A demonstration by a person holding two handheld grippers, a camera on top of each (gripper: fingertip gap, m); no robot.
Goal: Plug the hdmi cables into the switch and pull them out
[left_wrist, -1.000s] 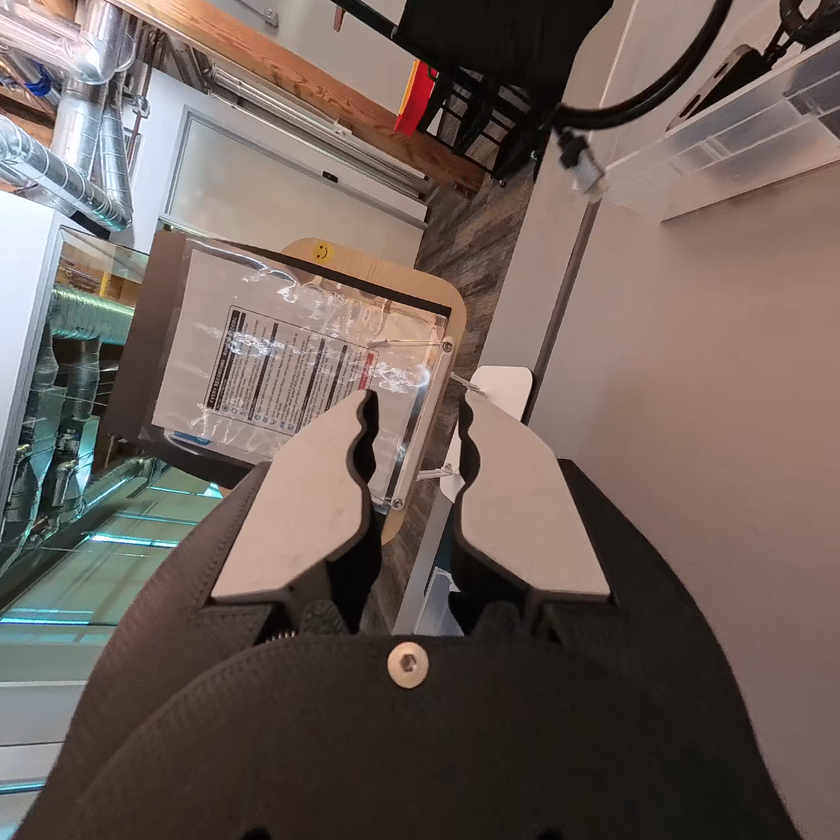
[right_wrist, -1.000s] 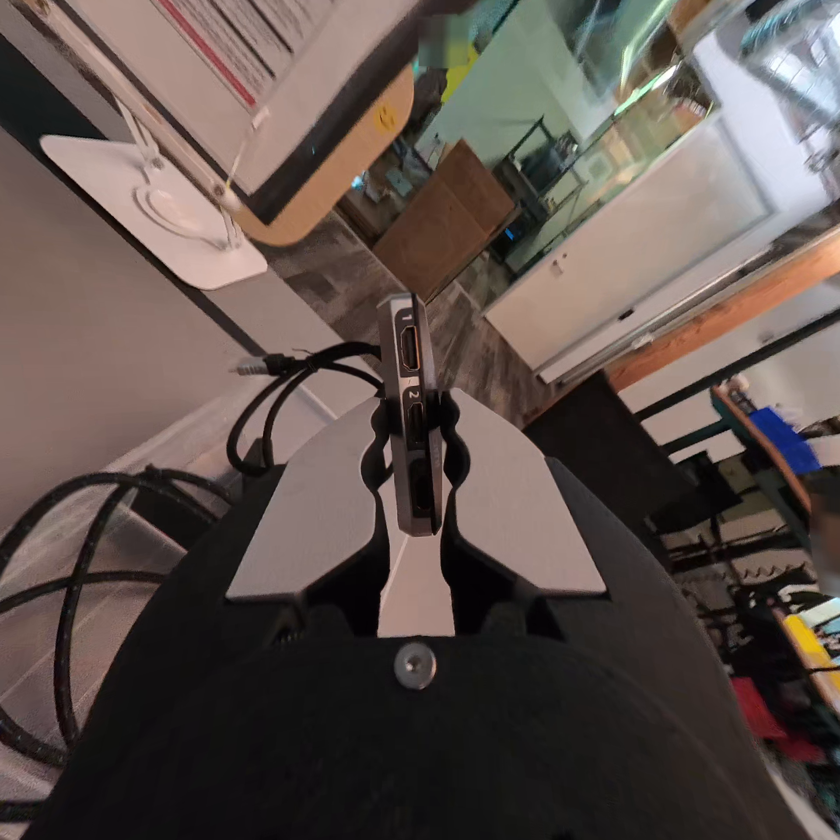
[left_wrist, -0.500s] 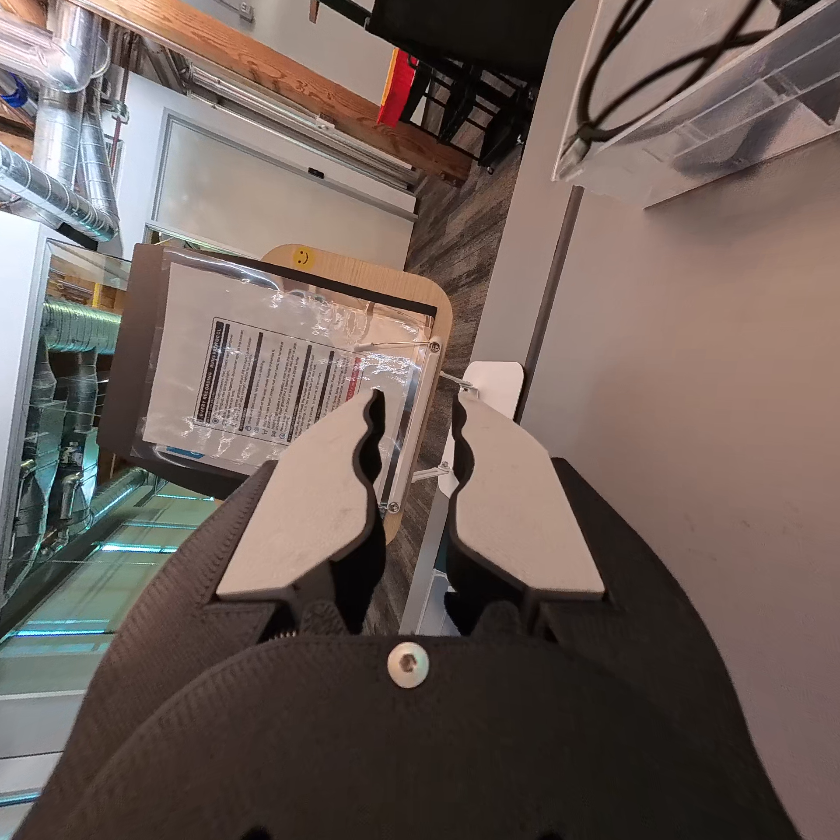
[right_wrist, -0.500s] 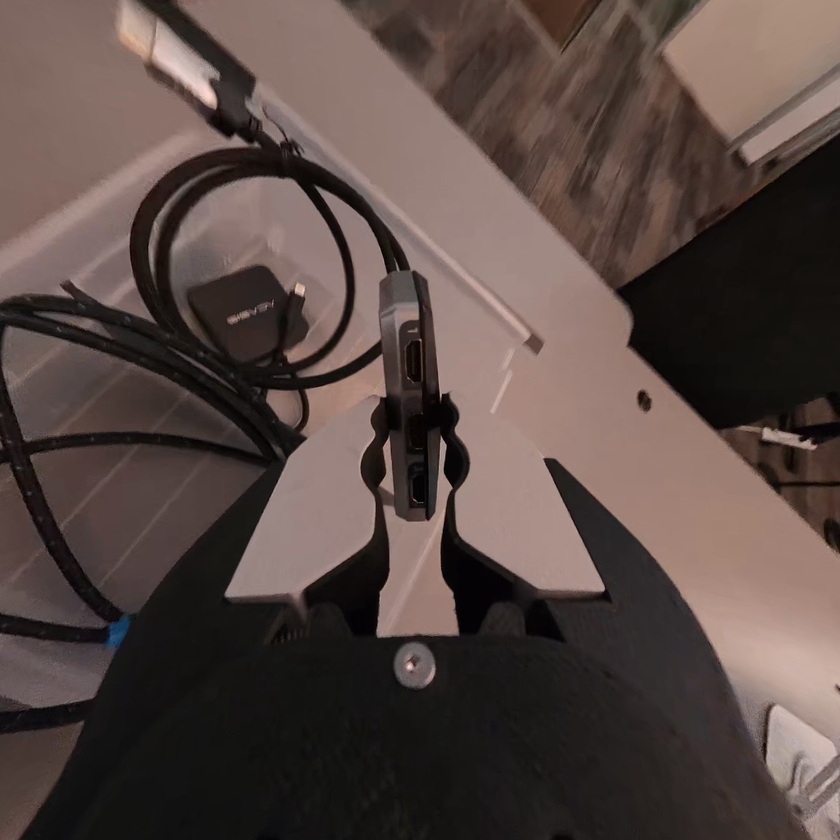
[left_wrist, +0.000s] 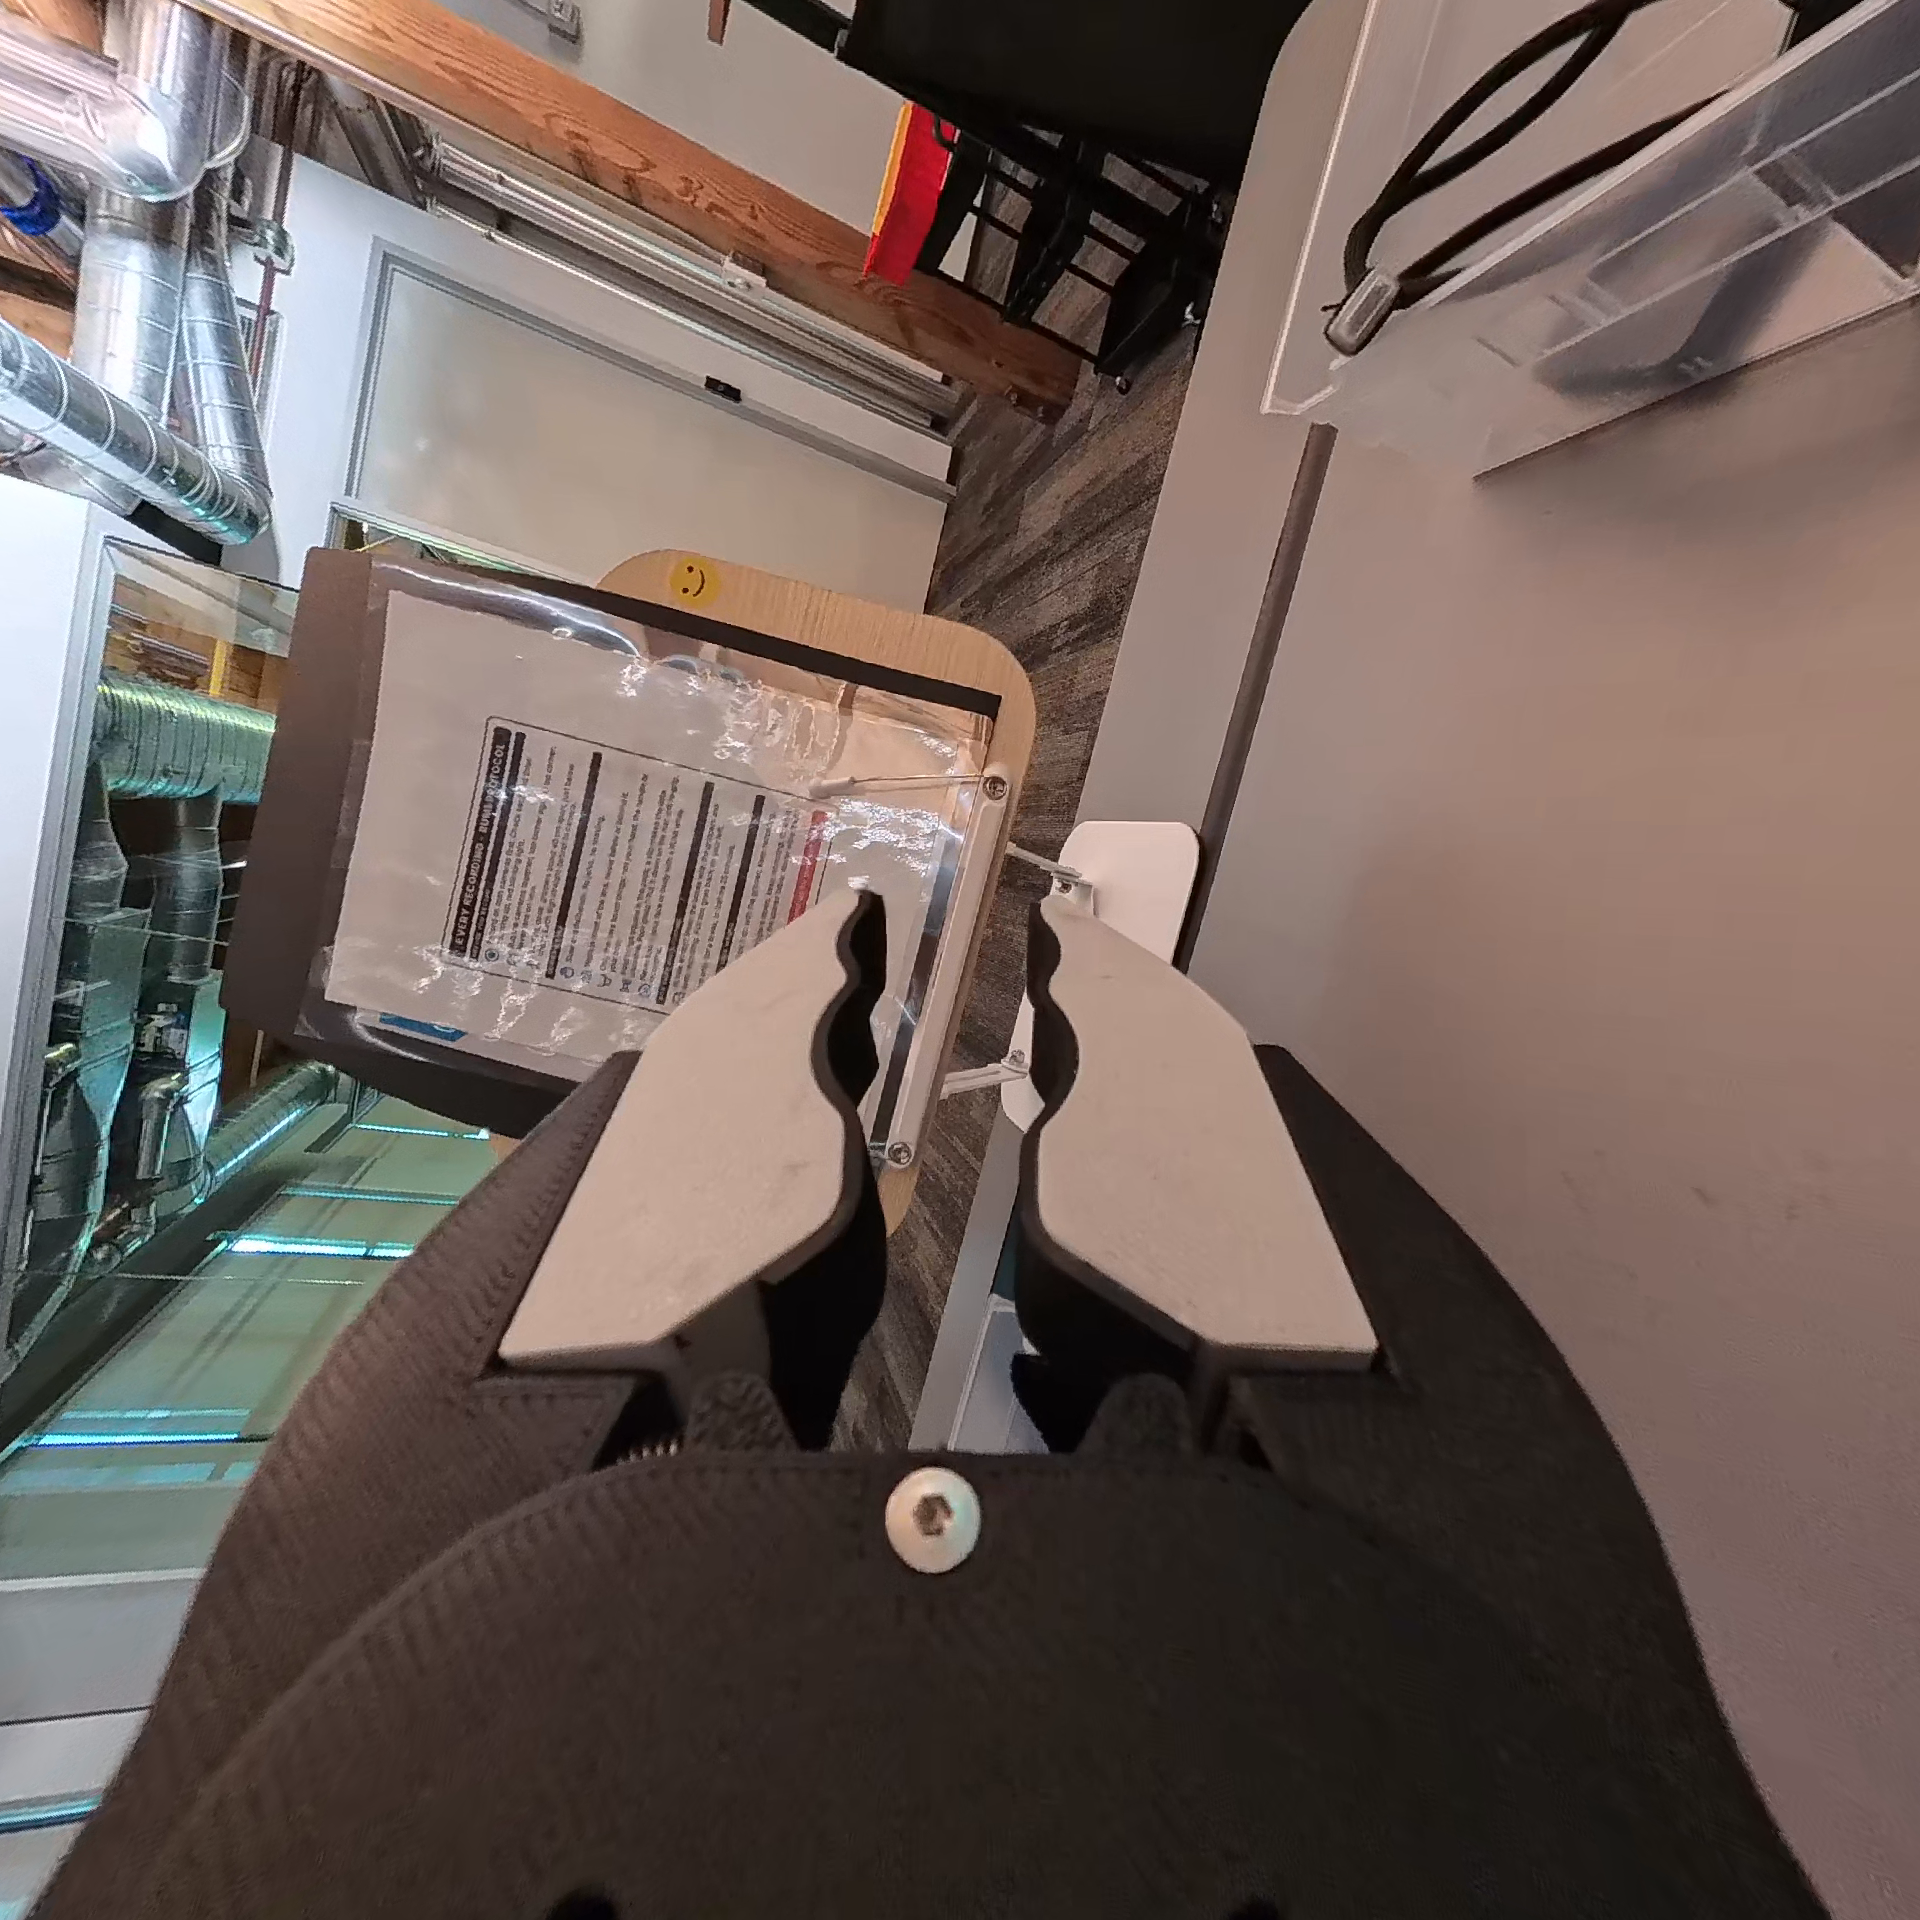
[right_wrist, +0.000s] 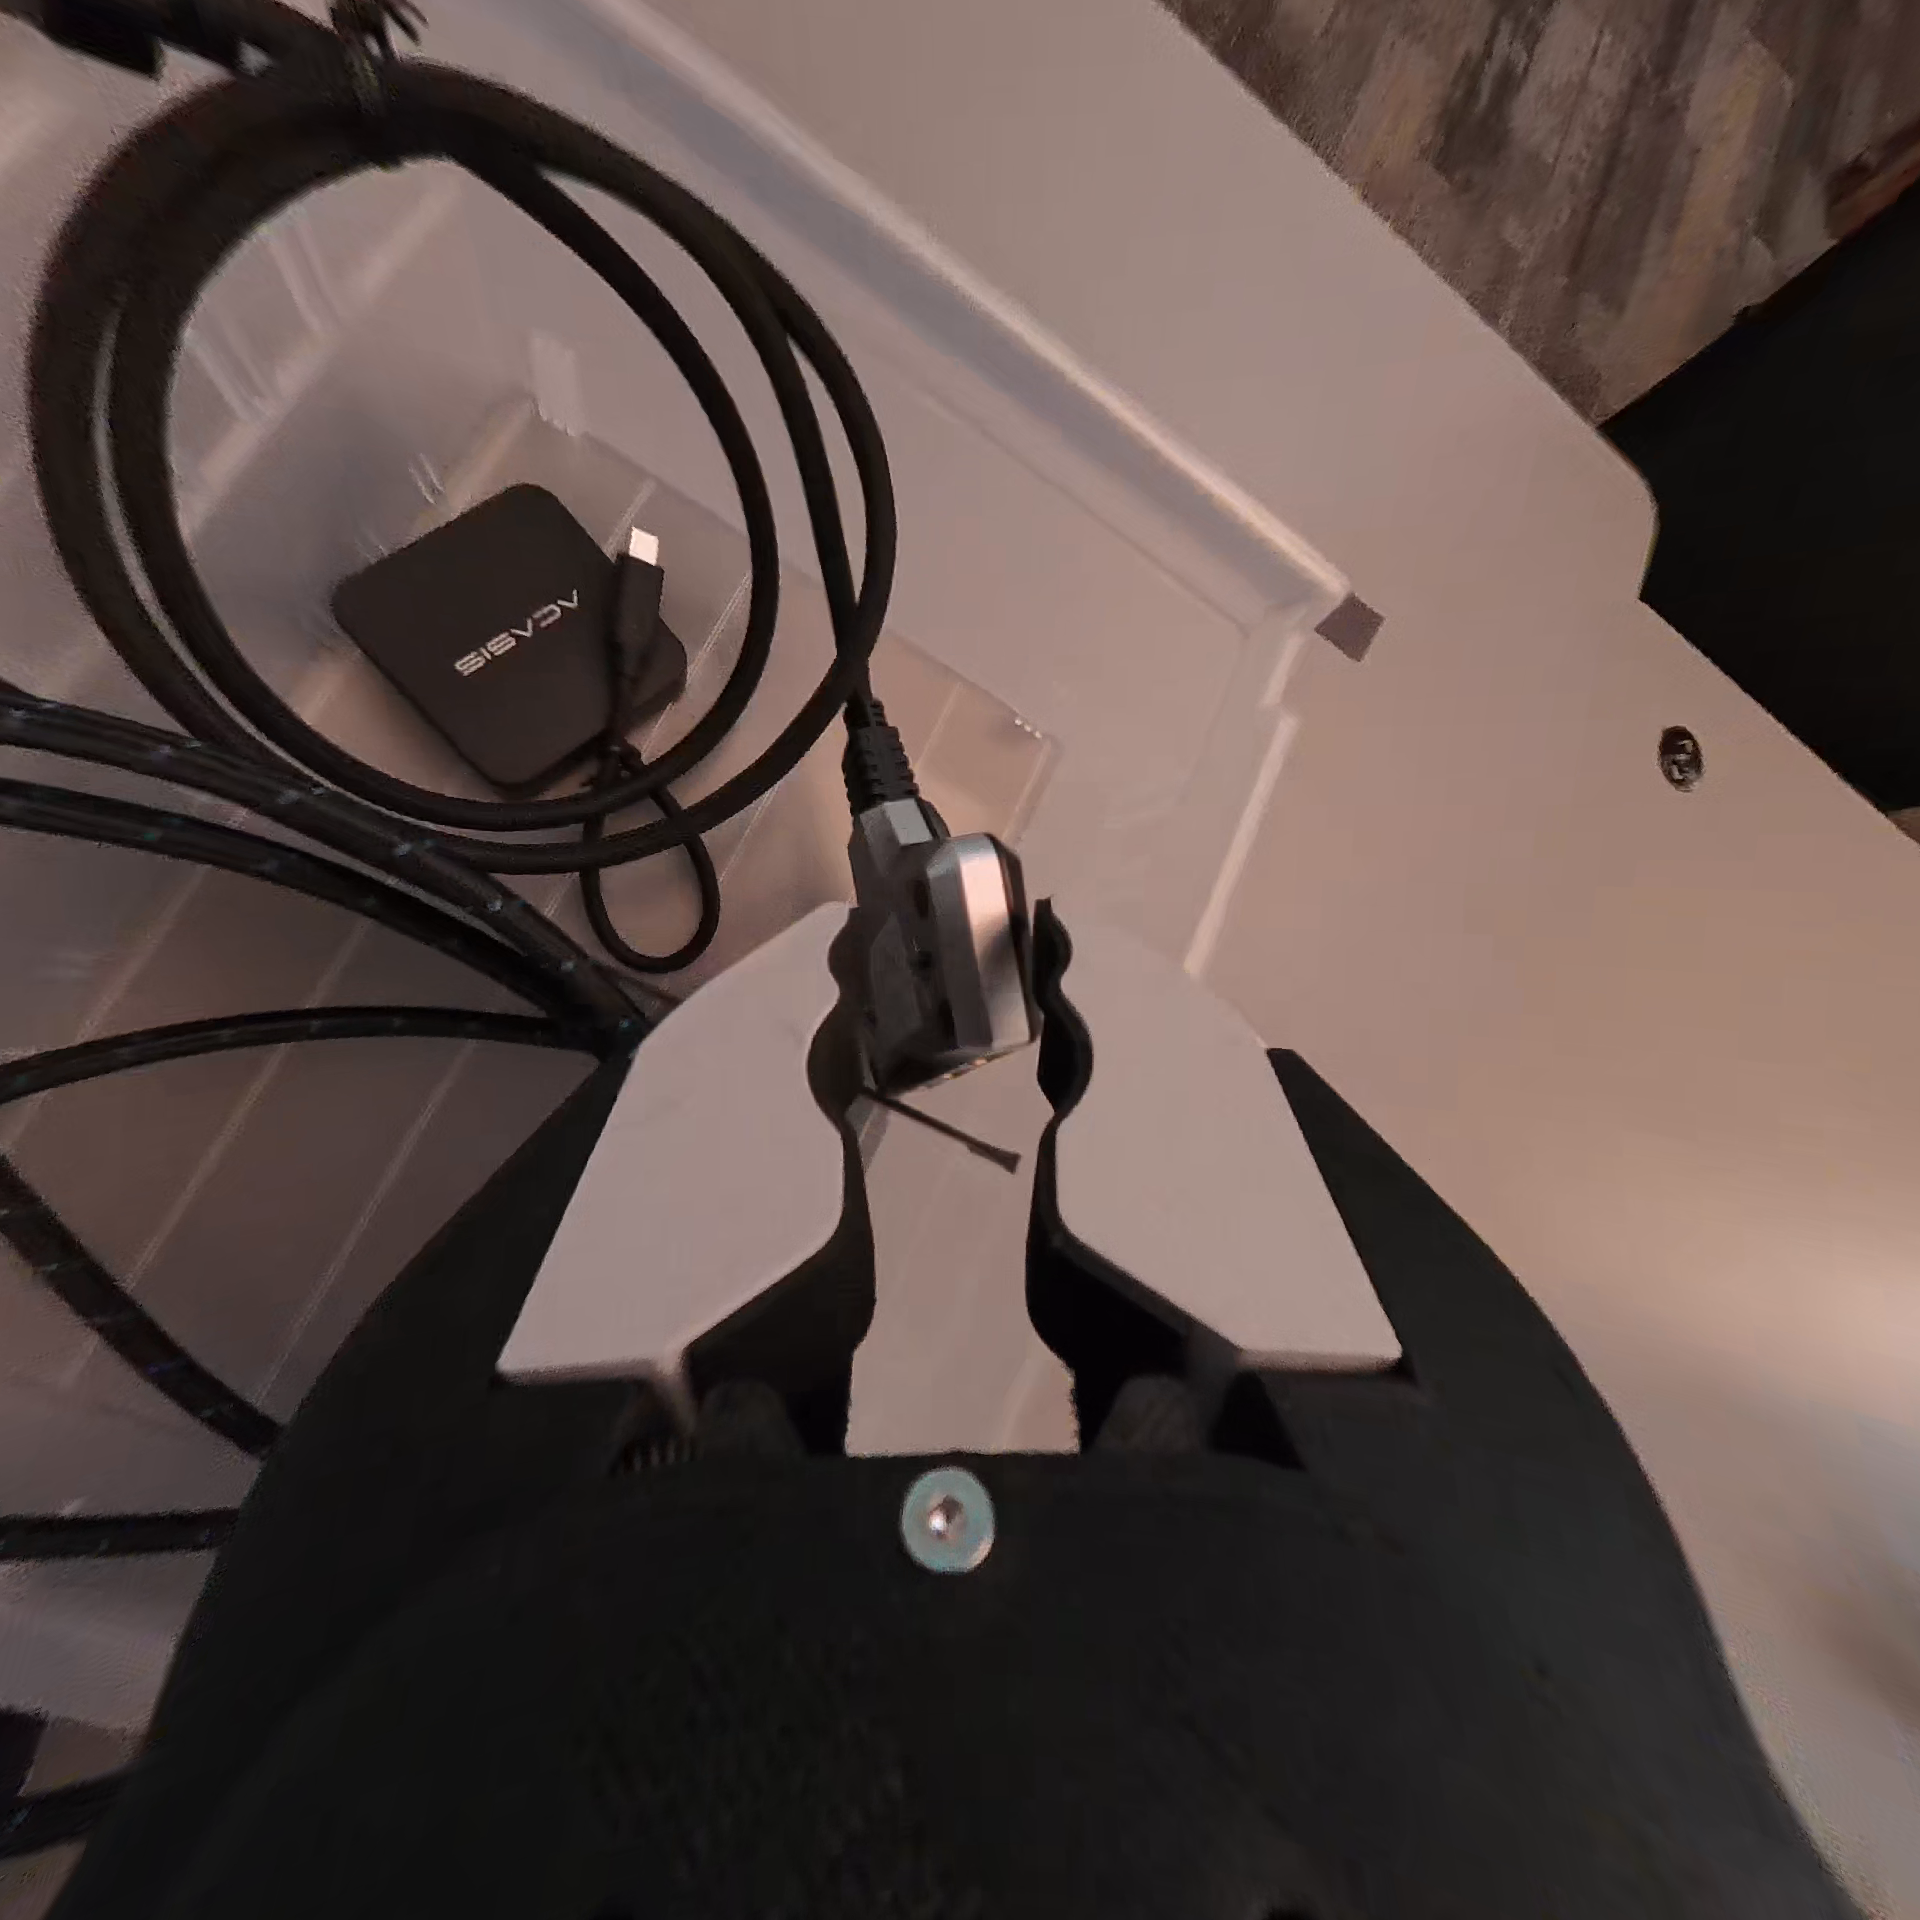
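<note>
- HDMI cables (right_wrist: 499,826), black and braided, coil across the left and upper left of the right wrist view, inside a clear plastic bin (right_wrist: 1143,468).
- Within the coil, left of centre, a flat black box (right_wrist: 488,634) lies on the bin floor with a thin cable's small plug resting on its edge.
- At centre, the grey switch (right_wrist: 956,966) sits tilted between the tips of the right gripper (right_wrist: 940,935), above the bin; one cable runs from its upper end into the coil.
- The switch touches the left finger. This view is blurred, so I cannot tell whether the claw is clamped on it or loosened.
- To the right, the pale table (right_wrist: 1507,987) runs to the frame edge.
- In the left wrist view, a board (left_wrist: 665,862) carrying a plastic-covered printed sheet stands at left centre.
- At centre, the left gripper (left_wrist: 951,925) is released, its fingers parted with nothing between them.
- Just right of its tips shows the board's white stand base (left_wrist: 1138,883), at the table's (left_wrist: 1610,1039) edge.
- In the upper right, the bin (left_wrist: 1714,239) holds a black cable loop with a metal plug (left_wrist: 1361,312) at its rim.
</note>
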